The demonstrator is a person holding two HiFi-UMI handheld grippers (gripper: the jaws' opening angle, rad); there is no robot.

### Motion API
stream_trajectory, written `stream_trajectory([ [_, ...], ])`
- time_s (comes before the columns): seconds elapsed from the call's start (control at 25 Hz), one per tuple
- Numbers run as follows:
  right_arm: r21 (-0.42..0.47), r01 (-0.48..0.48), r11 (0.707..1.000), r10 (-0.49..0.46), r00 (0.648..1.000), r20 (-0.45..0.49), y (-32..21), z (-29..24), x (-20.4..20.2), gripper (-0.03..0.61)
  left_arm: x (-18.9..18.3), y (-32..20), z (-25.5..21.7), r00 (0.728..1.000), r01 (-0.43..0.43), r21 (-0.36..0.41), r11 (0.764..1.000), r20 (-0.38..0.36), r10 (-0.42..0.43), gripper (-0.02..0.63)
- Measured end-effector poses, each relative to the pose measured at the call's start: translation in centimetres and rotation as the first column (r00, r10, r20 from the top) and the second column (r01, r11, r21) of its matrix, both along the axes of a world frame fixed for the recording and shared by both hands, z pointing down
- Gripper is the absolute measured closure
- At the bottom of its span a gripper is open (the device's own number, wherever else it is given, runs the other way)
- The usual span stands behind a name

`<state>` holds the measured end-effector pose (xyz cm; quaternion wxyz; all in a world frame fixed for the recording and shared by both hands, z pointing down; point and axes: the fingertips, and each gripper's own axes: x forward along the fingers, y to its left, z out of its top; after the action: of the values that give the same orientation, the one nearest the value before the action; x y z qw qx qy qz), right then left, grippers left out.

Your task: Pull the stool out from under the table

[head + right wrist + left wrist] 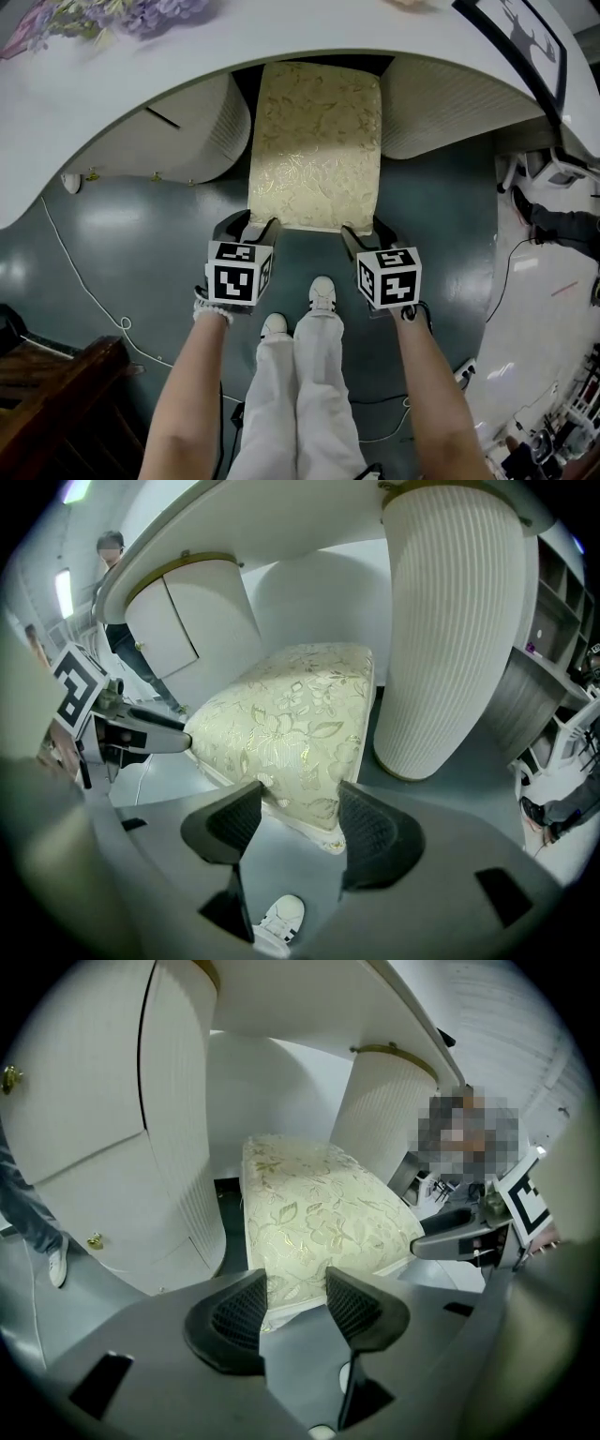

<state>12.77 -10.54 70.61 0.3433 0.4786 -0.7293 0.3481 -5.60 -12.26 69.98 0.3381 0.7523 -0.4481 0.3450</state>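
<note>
The stool (pixel 317 141), its cream cushion patterned with gold flowers, stands half under the white table (pixel 112 84), its near edge toward me. My left gripper (pixel 248 225) clamps the cushion's near left corner, and in the left gripper view the stool (pixel 319 1213) corner sits between the left gripper (pixel 295 1302) pads. My right gripper (pixel 361 234) clamps the near right corner. In the right gripper view the stool (pixel 281 724) corner is pinched by the right gripper (pixel 300 822).
Ribbed white table pedestals stand on either side of the stool, left (pixel 187 131) and right (pixel 450 112). My white shoes (pixel 322 292) are on the grey floor just behind the grippers. A thin cable (pixel 84 291) and dark wooden furniture (pixel 56 384) lie to the left.
</note>
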Motion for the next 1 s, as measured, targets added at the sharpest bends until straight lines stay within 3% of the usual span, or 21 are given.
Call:
stream_trajectory([
  [1.0, -0.066, -0.038, 0.997, 0.037, 0.999, -0.014, 13.1, -0.1, -2.1, 0.304, -2.0, 12.2, -0.1, 0.997, -0.075, -0.054, 0.996, 0.0, 0.075, 0.407],
])
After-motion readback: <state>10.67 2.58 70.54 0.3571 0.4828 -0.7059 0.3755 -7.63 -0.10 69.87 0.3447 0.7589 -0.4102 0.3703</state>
